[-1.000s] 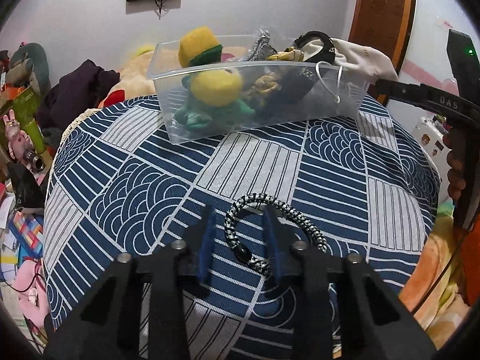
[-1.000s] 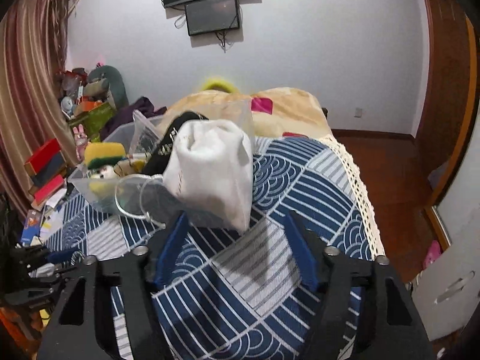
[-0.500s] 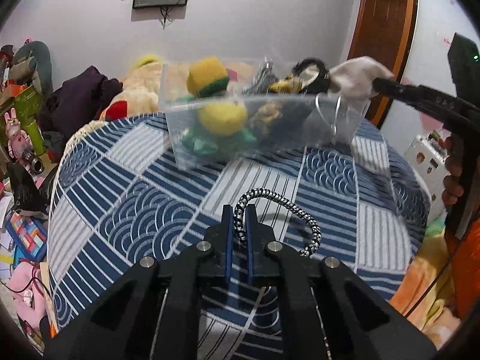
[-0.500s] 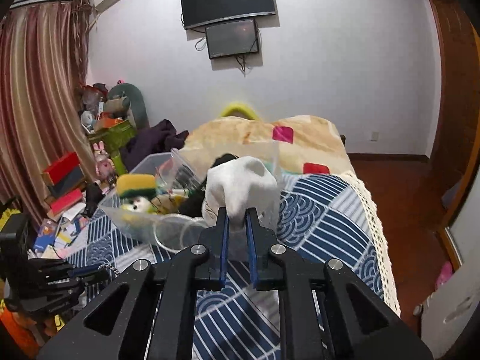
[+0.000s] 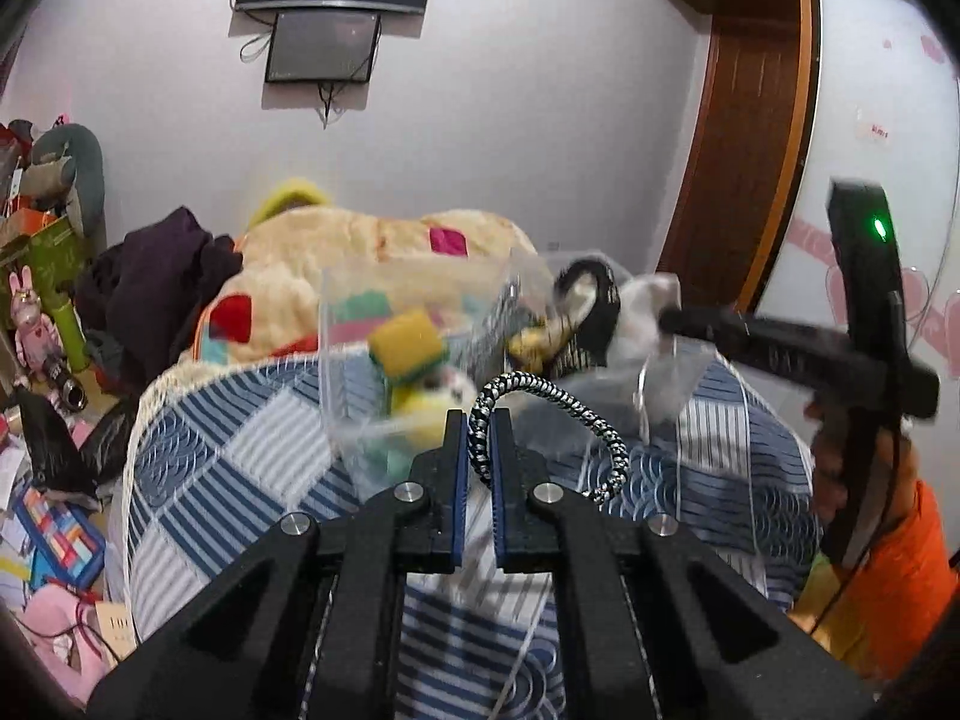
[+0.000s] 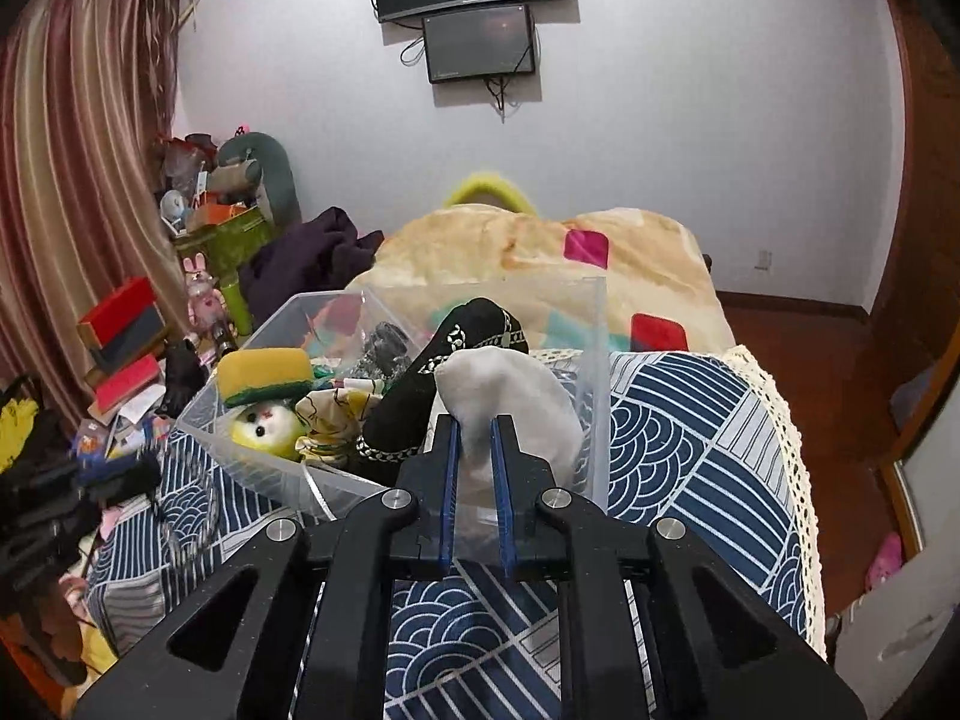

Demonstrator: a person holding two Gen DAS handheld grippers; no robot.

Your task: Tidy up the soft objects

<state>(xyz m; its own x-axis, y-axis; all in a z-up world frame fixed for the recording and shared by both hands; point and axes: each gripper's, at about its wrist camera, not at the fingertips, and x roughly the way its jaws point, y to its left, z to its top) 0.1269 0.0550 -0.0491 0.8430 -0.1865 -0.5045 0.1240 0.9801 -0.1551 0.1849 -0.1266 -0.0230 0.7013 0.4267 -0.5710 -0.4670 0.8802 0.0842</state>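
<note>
My left gripper (image 5: 478, 420) is shut on a black-and-white braided cord loop (image 5: 558, 408) and holds it lifted above the blue patterned bedspread (image 5: 240, 468), just in front of the clear plastic bin (image 5: 360, 360). My right gripper (image 6: 475, 426) is shut on a white sock (image 6: 510, 396) that hangs over the bin's near right corner (image 6: 594, 396). The bin holds a yellow-and-green plush toy (image 6: 267, 396), a black patterned sock (image 6: 444, 372) and other soft items. The right gripper also shows in the left wrist view (image 5: 666, 319).
A cream blanket with coloured squares (image 6: 540, 258) lies behind the bin. Dark clothes (image 6: 312, 258) and cluttered boxes and toys (image 6: 120, 348) fill the left side. A wooden door (image 5: 744, 150) and wood floor (image 6: 840, 360) are to the right.
My left gripper shut on the braided cord loop and lifted it off the bedspread towards the bin. My right gripper shut on the white sock and raised it at the bin's corner.
</note>
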